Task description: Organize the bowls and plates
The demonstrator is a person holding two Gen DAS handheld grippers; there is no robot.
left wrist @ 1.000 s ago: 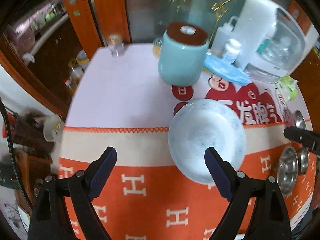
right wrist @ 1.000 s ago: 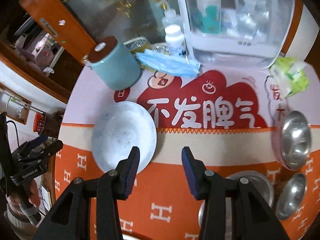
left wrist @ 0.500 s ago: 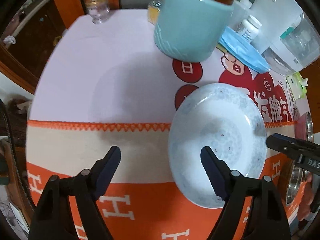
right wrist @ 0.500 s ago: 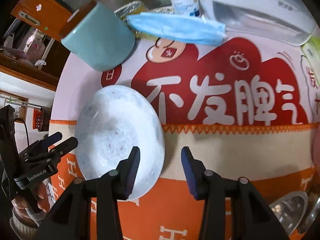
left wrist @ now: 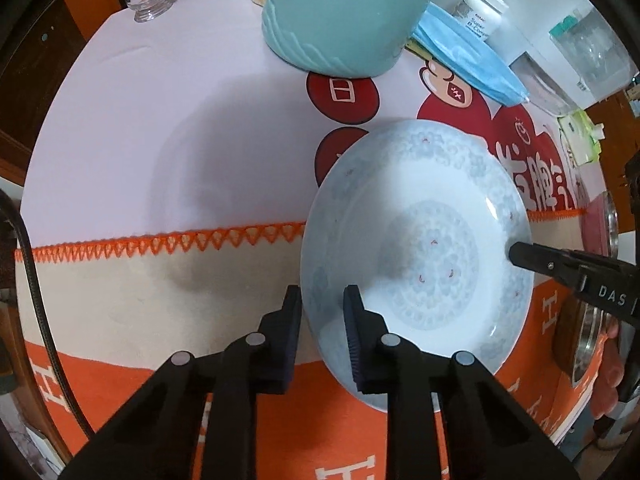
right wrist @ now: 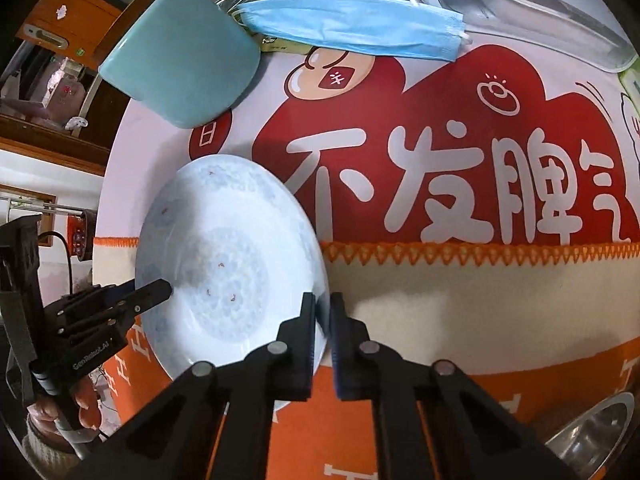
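We've got both grippers pinched on the porcelain plate (left wrist: 420,248)'s rim w/ it between them; left gripper (left wrist: 322,308) on its near-left edge; right gripper (right wrist: 323,314) opposite, prob. to lift it level.

Both views sit close above the table (left wrist: 120,128), each looking forward and down along its own jaws. The left wrist view comes in from the plate's (left wrist: 420,248) left rim; the right wrist view comes in from the opposite rim. They share the plate (right wrist: 224,256), the teal canister (left wrist: 344,12) (right wrist: 180,72), the blue face mask (left wrist: 468,60) (right wrist: 352,26) and the red printed cloth. Each view also catches the other gripper: the right gripper (left wrist: 516,254) at the left view's right edge, the left gripper (right wrist: 160,290) at the right view's left edge.
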